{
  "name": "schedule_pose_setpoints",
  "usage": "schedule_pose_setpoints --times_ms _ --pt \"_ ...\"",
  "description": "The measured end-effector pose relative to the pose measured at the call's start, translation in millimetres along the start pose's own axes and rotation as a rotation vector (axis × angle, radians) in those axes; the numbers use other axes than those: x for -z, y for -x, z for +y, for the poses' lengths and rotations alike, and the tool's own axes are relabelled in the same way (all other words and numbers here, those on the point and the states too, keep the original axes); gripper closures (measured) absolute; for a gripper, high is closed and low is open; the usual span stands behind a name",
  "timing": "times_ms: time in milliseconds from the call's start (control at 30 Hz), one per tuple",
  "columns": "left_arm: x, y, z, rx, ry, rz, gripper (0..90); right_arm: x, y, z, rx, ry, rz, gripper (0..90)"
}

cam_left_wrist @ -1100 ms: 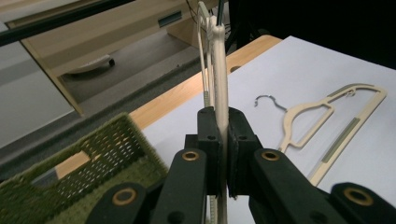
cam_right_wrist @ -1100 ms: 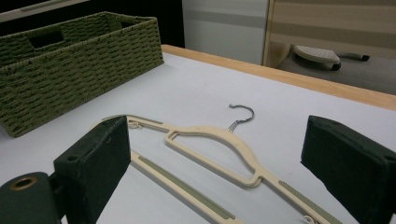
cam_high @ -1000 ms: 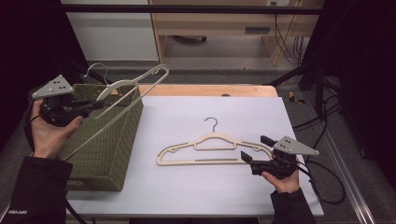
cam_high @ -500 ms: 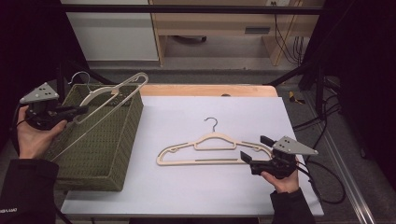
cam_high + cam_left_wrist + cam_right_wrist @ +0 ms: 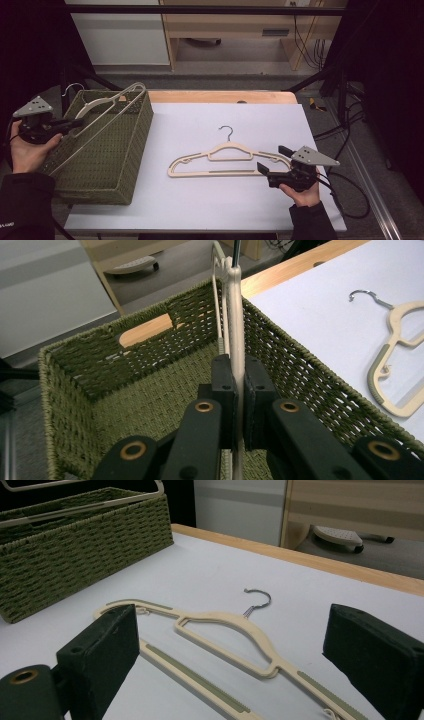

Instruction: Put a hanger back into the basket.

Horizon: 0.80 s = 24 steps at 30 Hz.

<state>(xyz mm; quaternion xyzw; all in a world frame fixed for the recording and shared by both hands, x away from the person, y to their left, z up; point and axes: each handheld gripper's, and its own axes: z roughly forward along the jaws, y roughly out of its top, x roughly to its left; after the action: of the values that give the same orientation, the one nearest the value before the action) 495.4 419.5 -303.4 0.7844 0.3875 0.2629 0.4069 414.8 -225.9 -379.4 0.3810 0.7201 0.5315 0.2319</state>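
Up close, left gripper (image 5: 239,390) jaws pinch hanger (image 5: 235,315) over basket (image 5: 310,375), right gripper (image 5: 240,665) jaws wide

Nothing here could be read: no label, brand, number or sign stood out on anything in the room. A faint mark sat in the bottom left corner of the high view, too small and blurred to make out.

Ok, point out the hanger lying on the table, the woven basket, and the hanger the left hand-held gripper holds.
Hanger on the table (image 5: 225,173), high view, bottom bar.
Woven basket (image 5: 141,131), high view, right wall.
Held hanger (image 5: 236,330), left gripper view, edge above the jaws.
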Motion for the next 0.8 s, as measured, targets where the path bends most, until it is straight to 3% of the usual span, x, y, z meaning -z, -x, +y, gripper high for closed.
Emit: schedule_pose_setpoints --times_ms 233,400,533,633,800 --pt "-4.6 -0.5 -17.0 -0.001 -0.049 0.004 85.9 -0.6 -0.1 -0.1 0.000 0.001 -0.001 8.3" --pt "-21.8 5.3 -36.1 0.021 -0.051 -0.004 85.9 -1.8 -0.8 -0.6 0.001 -0.005 0.002 8.3" --pt "-37.2 13.7 -50.0 0.021 -0.081 -0.002 85.9 -2.6 -1.0 -1.1 0.003 -0.010 0.000 8.3" --pt "-43.0 20.2 -54.3 0.017 -0.095 -0.005 85.5 -3.1 -1.4 -1.4 0.004 -0.012 -0.001 8.3" --pt "-50.1 26.4 -58.3 0.049 -0.131 -0.044 81.4 -3.4 -1.6 -1.5 0.007 -0.011 0.001 8.3"
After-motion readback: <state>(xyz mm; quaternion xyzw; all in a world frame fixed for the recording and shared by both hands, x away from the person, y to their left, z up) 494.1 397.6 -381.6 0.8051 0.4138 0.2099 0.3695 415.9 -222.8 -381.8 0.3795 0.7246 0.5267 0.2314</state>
